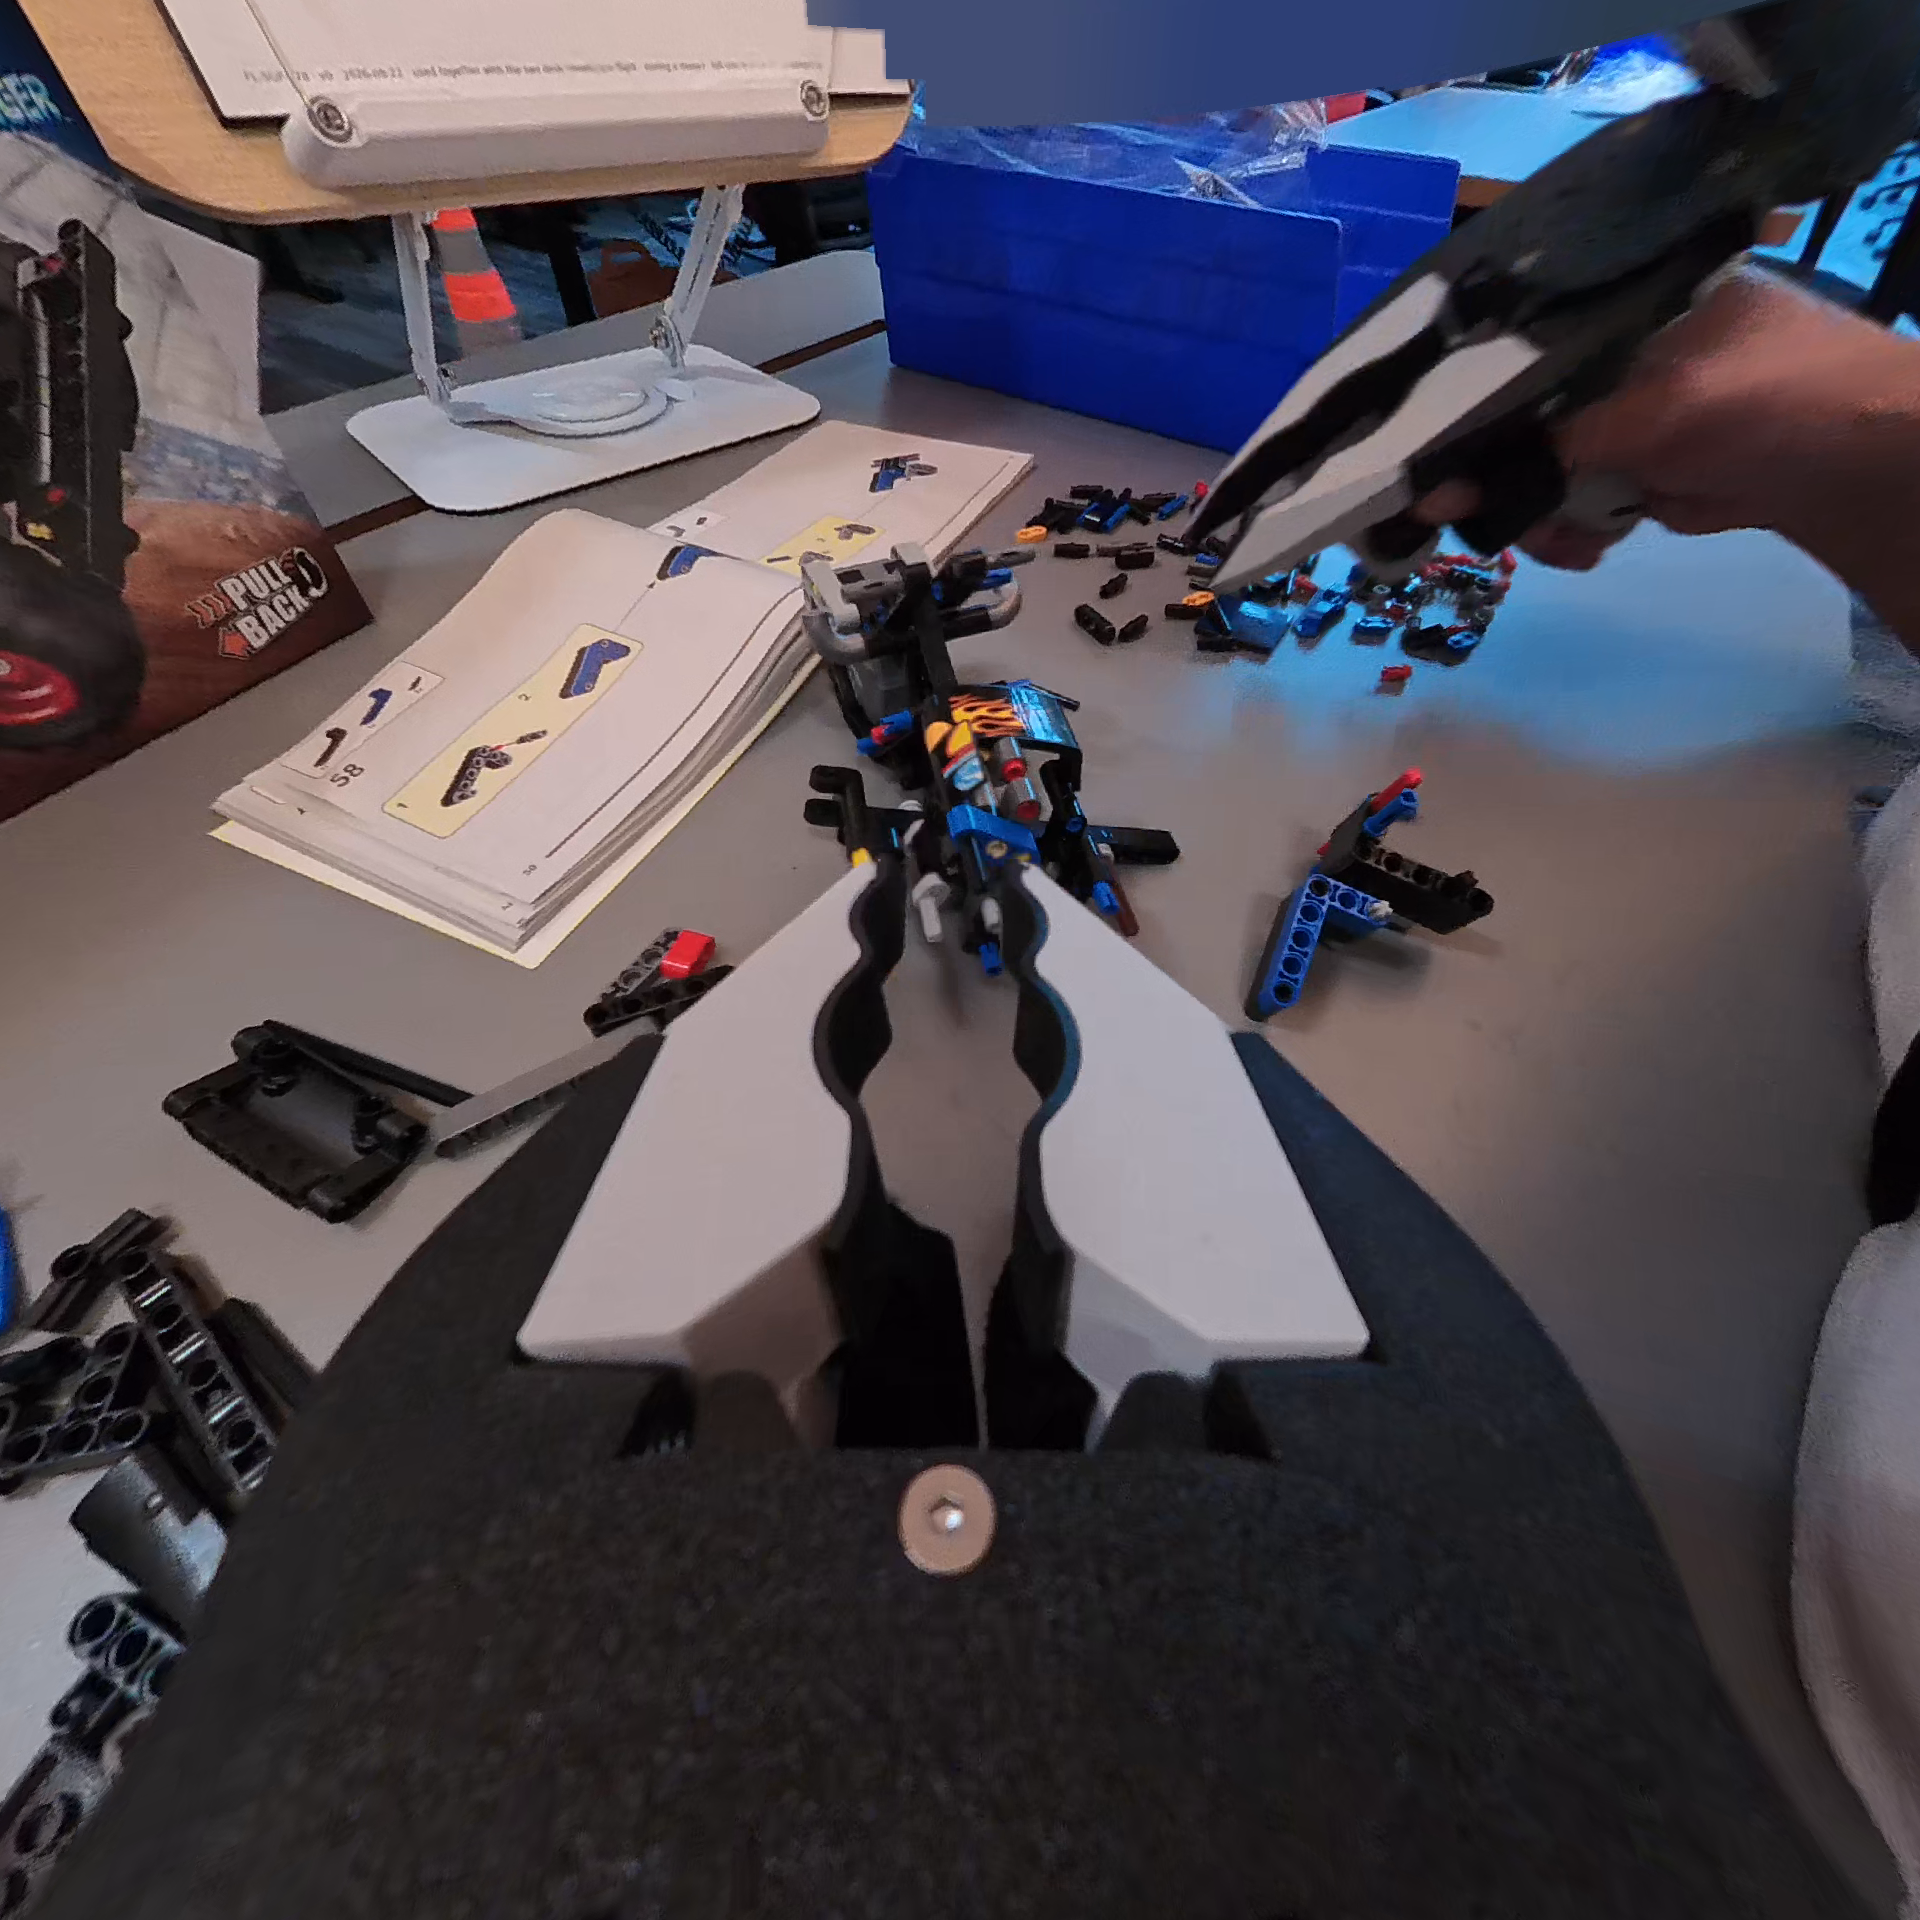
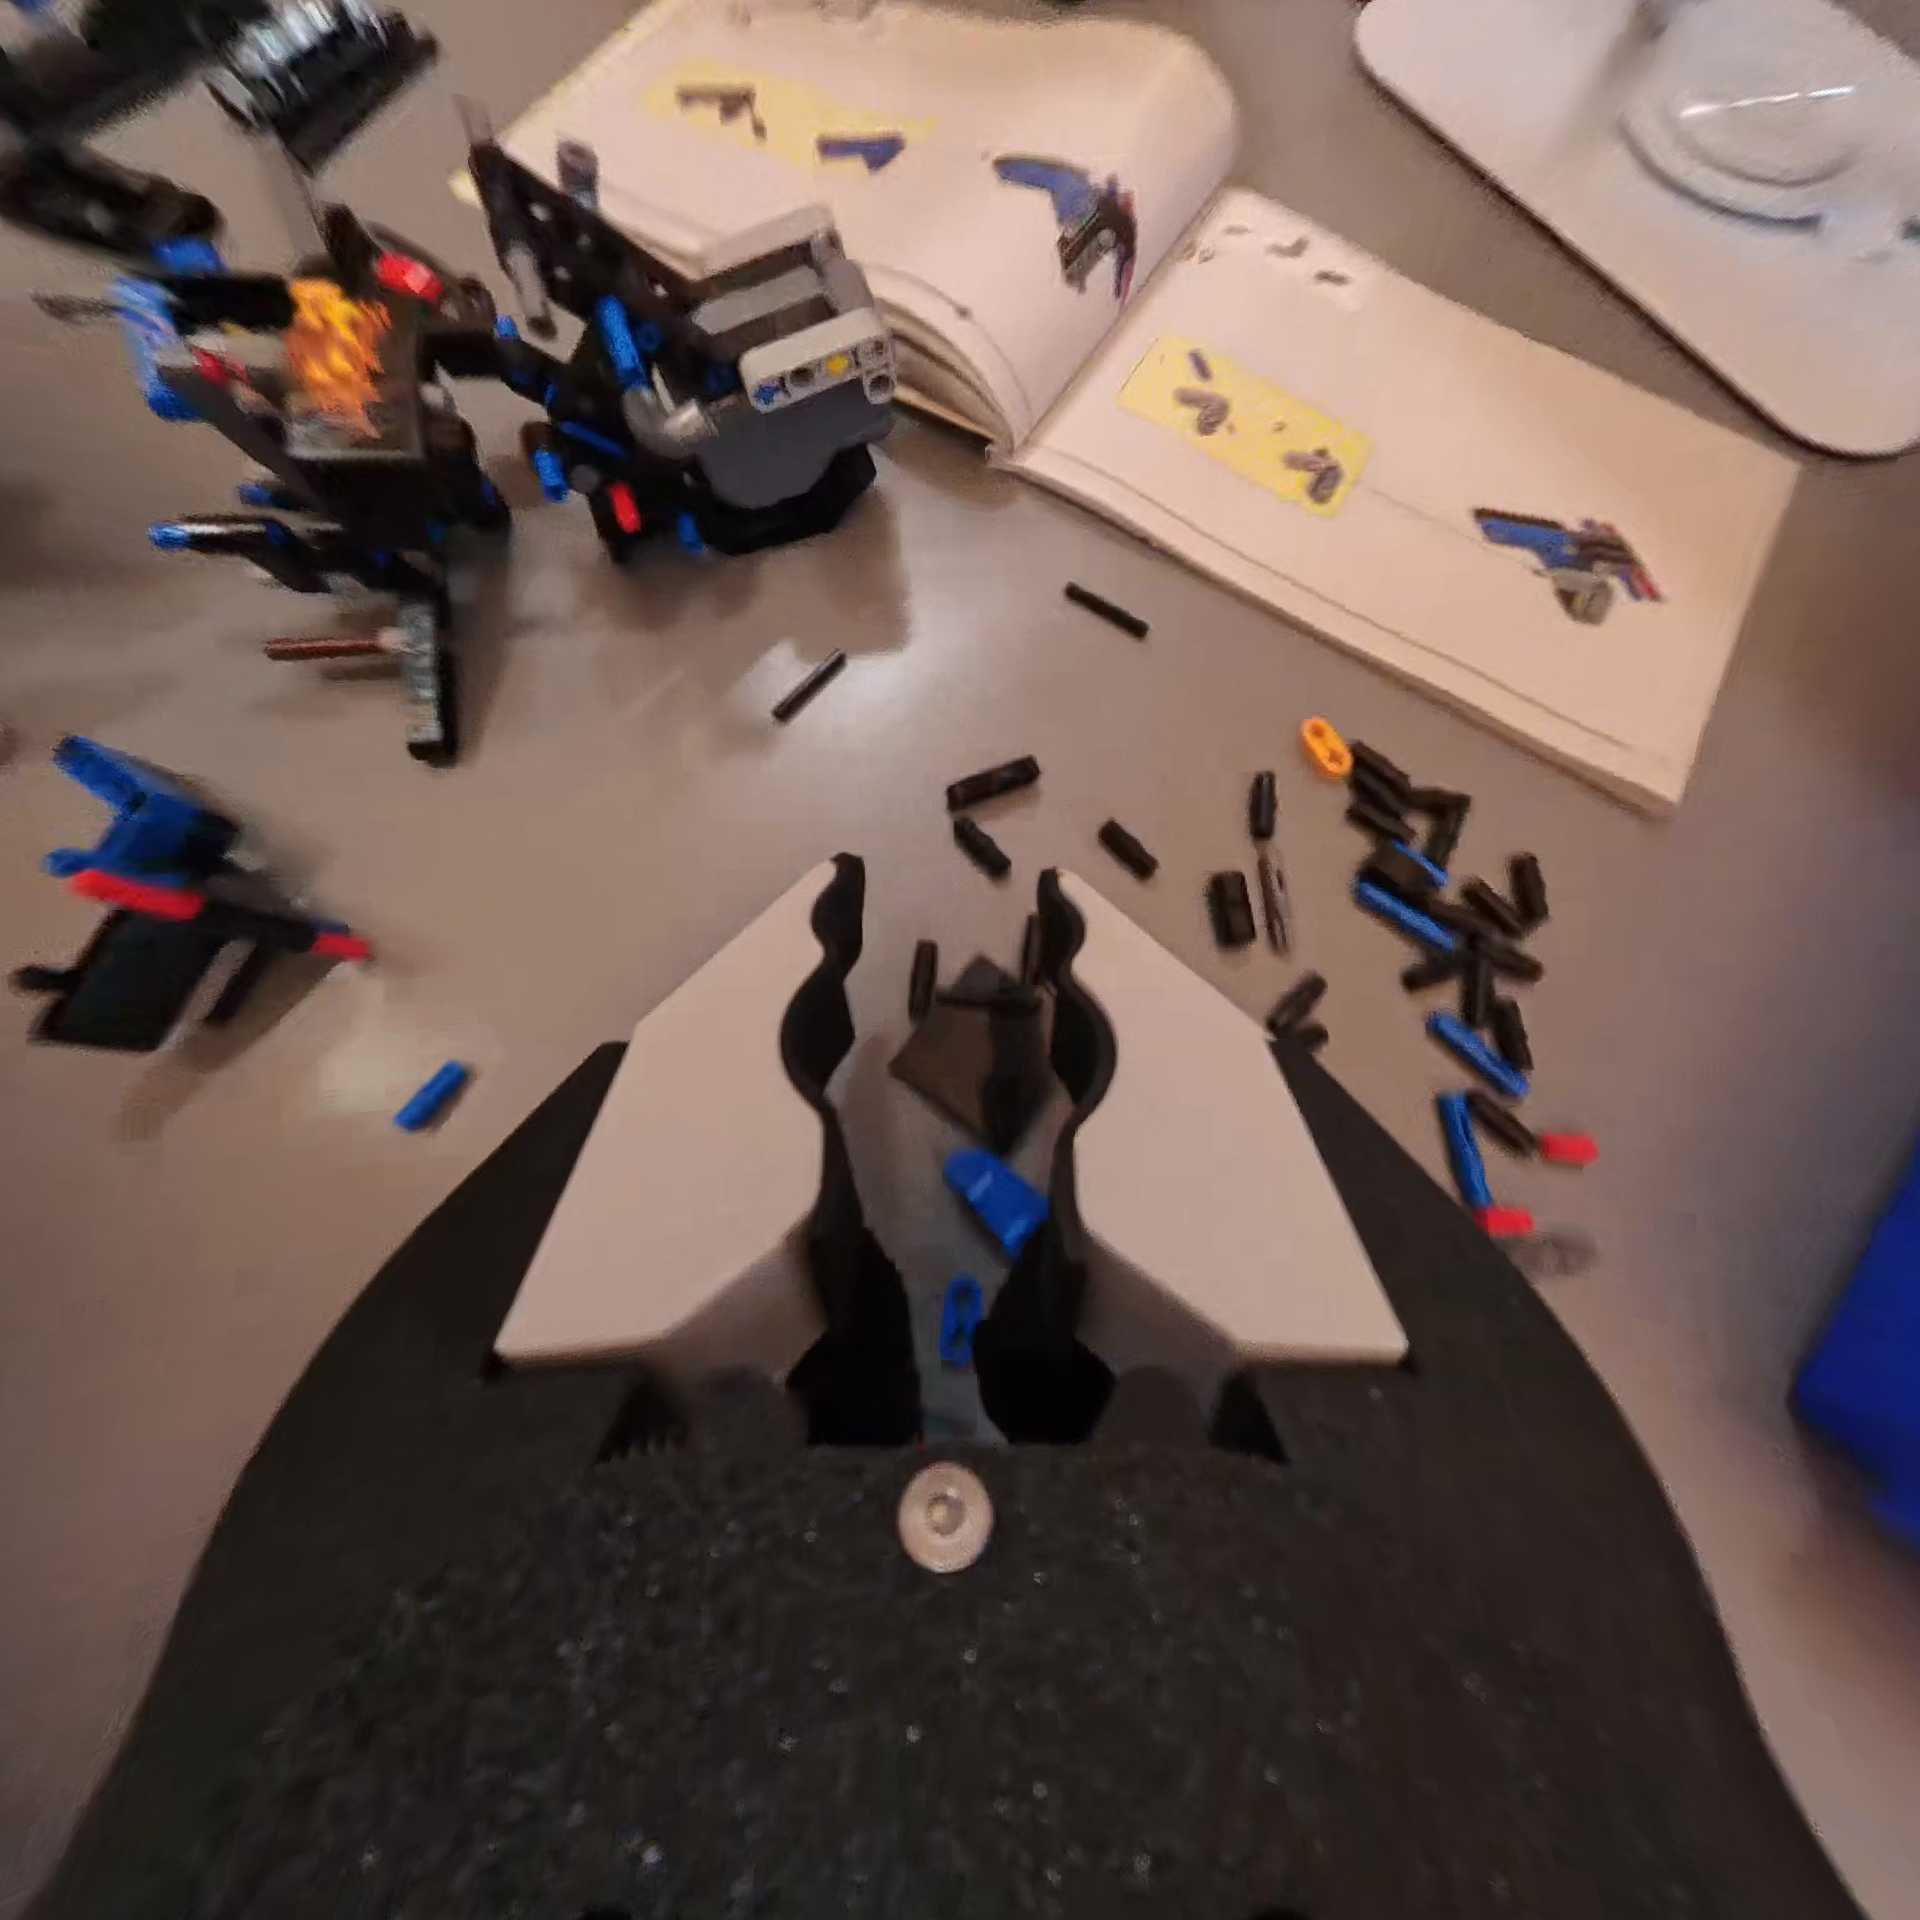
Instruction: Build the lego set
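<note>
The left gripper (image 1: pixel 951 883), with grey fingers and wavy black pads, points toward 12 o'clock with its jaws parted around the near end of the partly built black-and-blue brick vehicle with a flame-printed panel (image 1: pixel 961 748); contact cannot be confirmed. At 10 o'clock lies the open white instruction booklet (image 1: pixel 582 707). At 3 o'clock rests a blue-and-black angled beam subassembly (image 1: pixel 1351 894). At 1 o'clock, the right gripper (image 1: pixel 1226 556) (held by a hand (image 1: pixel 1756 416)) has its tips down among scattered small black, blue and red pins (image 1: pixel 1299 603), in front of a blue plastic bin (image 1: pixel 1132 270).
</note>
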`<state>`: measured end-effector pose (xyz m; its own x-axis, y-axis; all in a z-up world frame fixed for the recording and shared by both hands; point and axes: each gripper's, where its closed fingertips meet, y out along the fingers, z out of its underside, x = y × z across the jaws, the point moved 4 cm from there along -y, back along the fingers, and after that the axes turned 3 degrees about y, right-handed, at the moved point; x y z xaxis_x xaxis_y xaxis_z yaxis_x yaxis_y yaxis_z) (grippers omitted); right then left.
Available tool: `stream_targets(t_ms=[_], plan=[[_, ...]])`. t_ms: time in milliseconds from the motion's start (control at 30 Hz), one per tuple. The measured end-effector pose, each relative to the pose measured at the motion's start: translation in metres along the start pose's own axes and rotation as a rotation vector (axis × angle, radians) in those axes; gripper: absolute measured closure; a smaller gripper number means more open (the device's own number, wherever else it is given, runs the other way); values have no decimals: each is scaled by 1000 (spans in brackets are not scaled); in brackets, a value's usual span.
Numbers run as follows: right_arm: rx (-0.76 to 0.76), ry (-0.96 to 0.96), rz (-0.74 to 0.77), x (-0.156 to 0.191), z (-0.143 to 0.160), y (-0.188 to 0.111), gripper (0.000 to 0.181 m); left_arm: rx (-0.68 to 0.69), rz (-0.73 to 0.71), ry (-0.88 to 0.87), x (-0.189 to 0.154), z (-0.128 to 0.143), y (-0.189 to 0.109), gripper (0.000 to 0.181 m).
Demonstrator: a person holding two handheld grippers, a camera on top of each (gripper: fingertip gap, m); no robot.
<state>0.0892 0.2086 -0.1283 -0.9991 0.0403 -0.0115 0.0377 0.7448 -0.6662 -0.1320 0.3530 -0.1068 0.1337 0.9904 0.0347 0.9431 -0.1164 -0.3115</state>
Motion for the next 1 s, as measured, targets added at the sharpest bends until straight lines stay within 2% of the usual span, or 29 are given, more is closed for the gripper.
stream_targets(t_ms=[67,200,367,433,500,633,800,1000], plan=[[57,-37,37,0,-5,20,147,-21,-13,14,-3,-1,-5,165],[118,9,47,-3,-6,39,151,-77,-10,-36,-2,-5,-16,166],[138,27,32,0,-5,48,162,-80,3,-65,1,-4,-21,166],[129,7,59,-2,-5,49,178,-76,2,-60,0,-3,-21,166],[128,-6,74,-3,-6,48,179,-74,-1,-51,0,-3,-21,166],[60,29,15,2,-14,37,178,-59,-19,-32,0,-1,-21,166],[-120,-4,-111,32,-31,-1,179,-44,-39,-18,1,1,-19,166],[-172,-103,-290,82,-3,-34,178,-29,-56,-9,2,2,-17,166]])
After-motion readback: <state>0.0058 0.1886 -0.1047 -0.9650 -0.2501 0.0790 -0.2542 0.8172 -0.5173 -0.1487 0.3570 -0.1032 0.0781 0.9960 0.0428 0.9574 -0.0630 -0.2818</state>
